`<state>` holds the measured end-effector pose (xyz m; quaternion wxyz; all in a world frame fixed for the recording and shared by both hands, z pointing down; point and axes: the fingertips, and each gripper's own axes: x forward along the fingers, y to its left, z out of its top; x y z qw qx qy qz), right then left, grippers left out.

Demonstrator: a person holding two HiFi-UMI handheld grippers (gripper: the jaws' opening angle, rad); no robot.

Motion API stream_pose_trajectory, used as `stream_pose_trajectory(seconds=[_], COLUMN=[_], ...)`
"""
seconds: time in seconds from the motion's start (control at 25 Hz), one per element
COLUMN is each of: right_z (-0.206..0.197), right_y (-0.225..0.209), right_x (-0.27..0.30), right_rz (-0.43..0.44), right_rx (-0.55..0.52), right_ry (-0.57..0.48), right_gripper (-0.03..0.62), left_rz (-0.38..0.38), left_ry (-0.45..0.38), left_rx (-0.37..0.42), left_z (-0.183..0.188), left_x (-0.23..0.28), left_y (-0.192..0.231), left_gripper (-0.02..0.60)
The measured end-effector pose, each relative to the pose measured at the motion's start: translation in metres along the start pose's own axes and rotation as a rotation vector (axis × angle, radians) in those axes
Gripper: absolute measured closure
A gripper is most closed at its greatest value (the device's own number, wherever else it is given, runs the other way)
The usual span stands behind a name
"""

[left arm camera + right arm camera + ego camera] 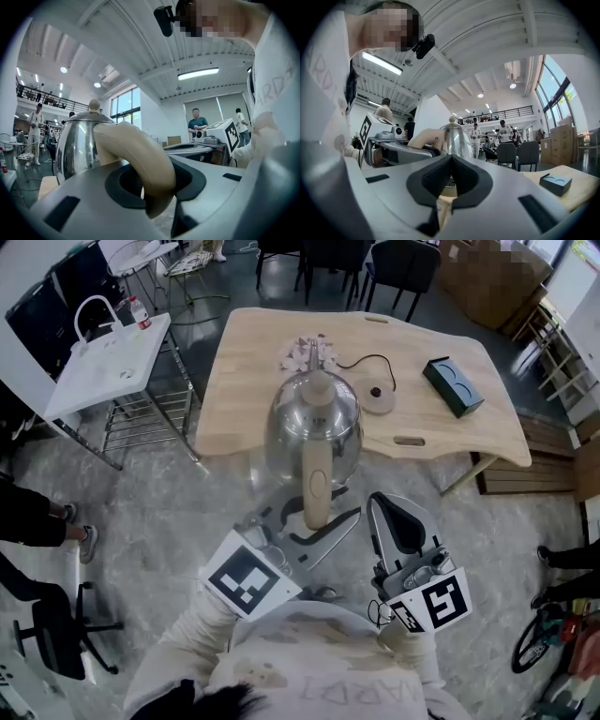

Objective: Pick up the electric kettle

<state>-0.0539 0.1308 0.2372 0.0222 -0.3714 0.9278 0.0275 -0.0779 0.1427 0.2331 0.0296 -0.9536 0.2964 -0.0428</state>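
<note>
Head view: the left claw (316, 518) is clamped on the kettle (314, 418) by its handle (316, 479). The steel body hangs just beyond the jaws, over the near edge of the table (244, 371). The base (379, 397) sits farther beyond and to the right of that claw, well apart from the kettle, so I'd call the lift made. The right claw (398, 526) is just to the right of the left one, jaws together, nothing in them.

Left gripper view: the handle (140, 154) fills the gap between the pads, and the kettle (77, 145) bulks beyond and to the left. Here's the worry: all the weight sits out past the jaws, and that handle looks smooth and rounded. It could twist in the pads and tip the body down.

Right gripper view: the right claw (451, 161) is closed on nothing. The kettle (457, 136) is beyond it and slightly left, and a box (555, 183) is far off to the right. With this claw idle there is no second support, and a slip or a swing could knock the kettle against the table edge.
</note>
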Motion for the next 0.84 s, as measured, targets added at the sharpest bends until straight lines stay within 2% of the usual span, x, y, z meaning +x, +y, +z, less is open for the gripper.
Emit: stream_pose_trajectory(seconds=[0.36,0.84], right_z=[0.002,0.001], right_y=[0.004,0.002], right_x=[-0.009,-0.010], right_rz=[0.010,0.023], right_rx=[-0.004,-0.009], right_ry=[0.005,0.004], right_gripper=[0.577,0.577], left_rz=[-0.004,0.011], left_ry=[-0.007,-0.013], left_rx=[-0.011,0.015], left_z=[0.002,0.005], left_x=[0.002,0.004], left_y=[-0.010,-0.011], left_gripper=[0.466,0.466])
